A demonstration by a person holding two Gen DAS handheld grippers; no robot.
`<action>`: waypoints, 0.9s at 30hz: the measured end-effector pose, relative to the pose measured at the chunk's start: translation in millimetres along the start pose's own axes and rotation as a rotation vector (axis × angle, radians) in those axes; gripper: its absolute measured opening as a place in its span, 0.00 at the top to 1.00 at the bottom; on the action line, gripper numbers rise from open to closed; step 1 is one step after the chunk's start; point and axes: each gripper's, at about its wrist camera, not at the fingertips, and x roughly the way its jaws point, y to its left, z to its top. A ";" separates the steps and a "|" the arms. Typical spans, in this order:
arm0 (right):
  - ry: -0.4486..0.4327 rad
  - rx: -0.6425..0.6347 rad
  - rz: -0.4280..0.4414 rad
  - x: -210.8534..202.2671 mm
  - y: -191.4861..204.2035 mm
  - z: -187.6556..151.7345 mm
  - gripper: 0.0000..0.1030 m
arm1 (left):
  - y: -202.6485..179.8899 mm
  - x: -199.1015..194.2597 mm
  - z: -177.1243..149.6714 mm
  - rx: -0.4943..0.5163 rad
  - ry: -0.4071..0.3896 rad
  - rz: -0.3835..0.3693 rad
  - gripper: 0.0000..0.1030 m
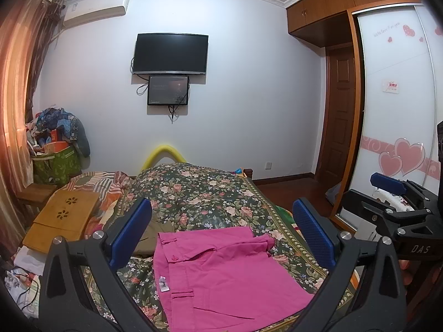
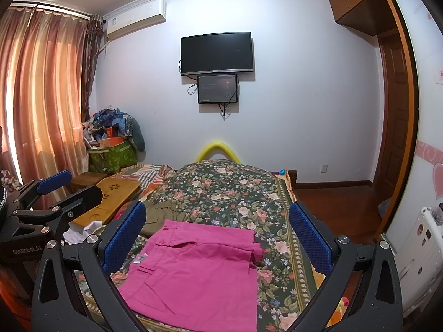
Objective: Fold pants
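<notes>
Pink pants lie folded flat on the floral bedspread, waistband to the left; they also show in the right wrist view. My left gripper is open and empty, held above the near part of the pants, jaws wide apart. My right gripper is open and empty, also above the pants. The right gripper shows at the right edge of the left wrist view, and the left gripper shows at the left edge of the right wrist view.
Olive-green pants lie folded just beyond the pink ones. A wooden lap tray sits on the bed's left side. A green bag with clutter stands by the curtain. A wardrobe is to the right.
</notes>
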 end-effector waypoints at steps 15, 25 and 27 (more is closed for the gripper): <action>0.002 -0.004 -0.002 1.0 1.0 -0.5 0.00 | 0.0 0.1 0.0 0.000 -0.001 0.000 0.00; 0.002 -0.003 0.000 1.0 1.3 -0.9 0.00 | 0.5 -0.1 0.1 -0.001 0.000 0.000 0.00; 0.002 -0.002 0.000 1.0 1.3 -1.0 0.00 | 0.6 0.1 -0.2 -0.002 0.001 -0.001 0.00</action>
